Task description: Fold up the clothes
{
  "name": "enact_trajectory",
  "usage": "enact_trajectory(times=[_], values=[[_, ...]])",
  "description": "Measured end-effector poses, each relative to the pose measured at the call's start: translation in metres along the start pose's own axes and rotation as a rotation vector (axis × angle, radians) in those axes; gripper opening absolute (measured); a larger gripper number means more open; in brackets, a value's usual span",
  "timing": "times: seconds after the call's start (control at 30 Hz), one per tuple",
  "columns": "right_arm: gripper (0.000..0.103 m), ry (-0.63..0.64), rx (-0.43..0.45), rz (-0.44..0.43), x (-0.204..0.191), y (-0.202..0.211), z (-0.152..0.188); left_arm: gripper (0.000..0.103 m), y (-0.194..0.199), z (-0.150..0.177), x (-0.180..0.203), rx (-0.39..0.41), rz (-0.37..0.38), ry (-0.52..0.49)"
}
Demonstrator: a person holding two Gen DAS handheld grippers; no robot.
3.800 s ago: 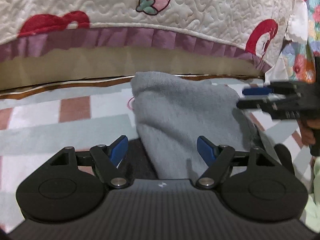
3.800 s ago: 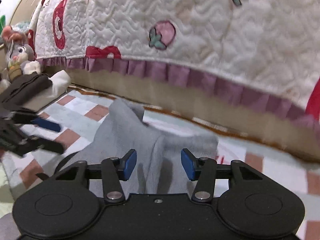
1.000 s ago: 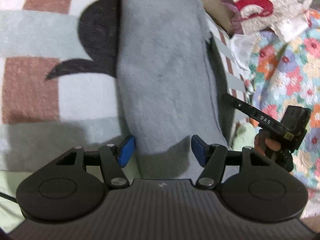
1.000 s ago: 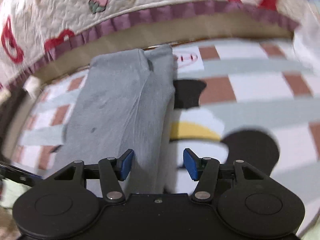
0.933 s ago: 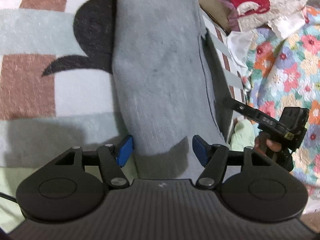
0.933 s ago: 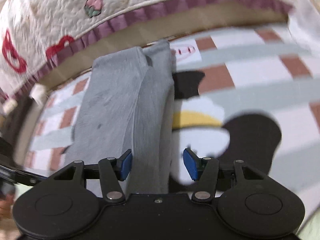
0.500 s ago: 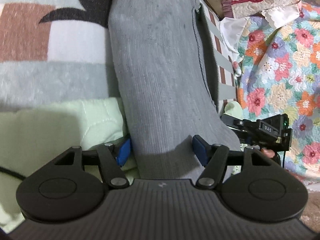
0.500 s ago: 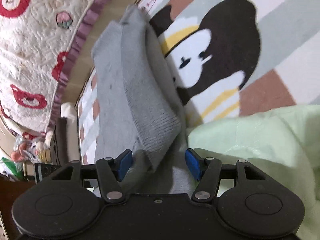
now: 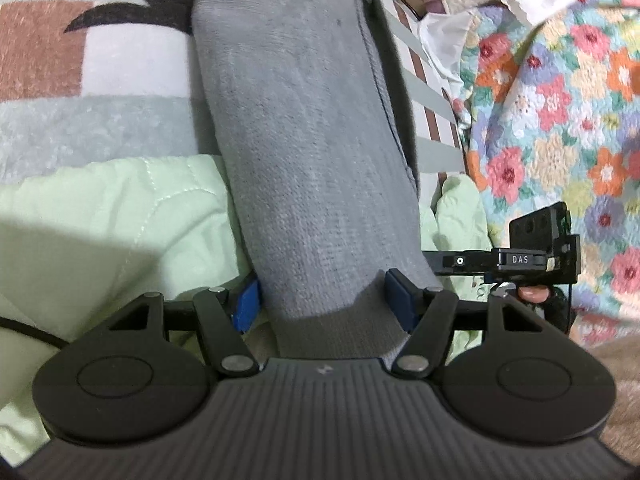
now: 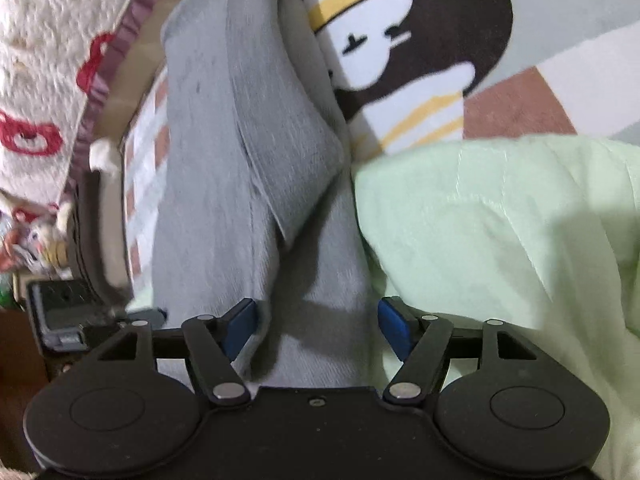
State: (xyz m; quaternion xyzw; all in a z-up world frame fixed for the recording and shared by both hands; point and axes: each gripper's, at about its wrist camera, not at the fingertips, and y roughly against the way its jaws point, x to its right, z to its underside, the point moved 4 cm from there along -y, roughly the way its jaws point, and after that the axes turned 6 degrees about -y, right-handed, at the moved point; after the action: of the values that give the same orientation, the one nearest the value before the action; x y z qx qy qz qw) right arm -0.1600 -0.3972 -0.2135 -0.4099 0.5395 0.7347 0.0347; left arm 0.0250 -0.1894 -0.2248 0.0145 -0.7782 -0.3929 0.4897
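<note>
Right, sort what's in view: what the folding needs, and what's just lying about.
For the job:
- grey garment
- left tool, the cloth between its pads
- right tool, its jaws have just been opening around the cloth

Lying about:
- green quilt
- cartoon blanket
- floral cover
- strawberry quilt

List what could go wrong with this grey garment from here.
The right tongs have just been opening around the grey garment, so the folded flap may slump open. Its near end lies on the rumpled green quilt, which could skew the fold. The left tongs may drag it.
</note>
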Motion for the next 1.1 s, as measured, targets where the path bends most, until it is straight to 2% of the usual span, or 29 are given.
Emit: enact_trajectory(times=[0.1,0.13,0.23,0.27,0.47,0.67,0.73,0.77,0.8,0.83,0.9,0.97,1.1], values=[[0.073,-0.04,0.003,-0.058,0.008,0.001,0.003,0.064,0.001,0.004,0.002,0.005,-0.004,0.005],[0.073,-0.075,0.002,-0.106,0.013,0.002,0.004,0.064,0.001,0.006,0.002,0.007,-0.004,0.007],[0.075,-0.242,-0.039,-0.35,0.032,-0.001,0.012,0.064,0.001,0.009,0.001,0.009,-0.009,0.004],[0.075,-0.256,-0.05,-0.373,0.034,-0.004,0.014,0.064,0.001,0.009,0.001,0.007,-0.012,0.001],[0.075,-0.184,-0.062,-0.356,0.025,-0.013,0.017,0.064,-0.003,0.011,0.012,0.005,-0.092,-0.096],[0.075,-0.152,-0.047,-0.449,0.01,-0.013,0.01,0.06,-0.006,0.01,0.023,0.013,-0.141,-0.174],[0.073,-0.124,-0.062,-0.415,0.006,-0.021,0.011,0.06,-0.006,0.009,0.025,0.011,-0.151,-0.193],[0.068,-0.104,-0.067,-0.399,0.005,-0.025,0.011,0.06,-0.006,0.008,0.024,0.01,-0.15,-0.192],[0.055,-0.085,-0.071,-0.386,0.002,-0.029,0.012,0.06,-0.006,0.008,0.023,0.009,-0.146,-0.187],[0.047,-0.053,-0.061,-0.382,-0.003,-0.029,0.011,0.06,-0.005,0.008,0.022,0.009,-0.142,-0.184],[0.036,0.015,-0.029,-0.384,-0.014,-0.024,0.008,0.06,-0.001,0.007,0.021,0.016,-0.134,-0.188],[0.034,0.072,0.01,-0.395,-0.025,-0.012,0.004,0.061,0.009,0.003,0.024,0.072,-0.148,-0.2],[0.033,0.137,0.091,-0.441,-0.048,0.01,-0.014,0.061,0.038,-0.005,0.058,0.265,-0.244,-0.42]])
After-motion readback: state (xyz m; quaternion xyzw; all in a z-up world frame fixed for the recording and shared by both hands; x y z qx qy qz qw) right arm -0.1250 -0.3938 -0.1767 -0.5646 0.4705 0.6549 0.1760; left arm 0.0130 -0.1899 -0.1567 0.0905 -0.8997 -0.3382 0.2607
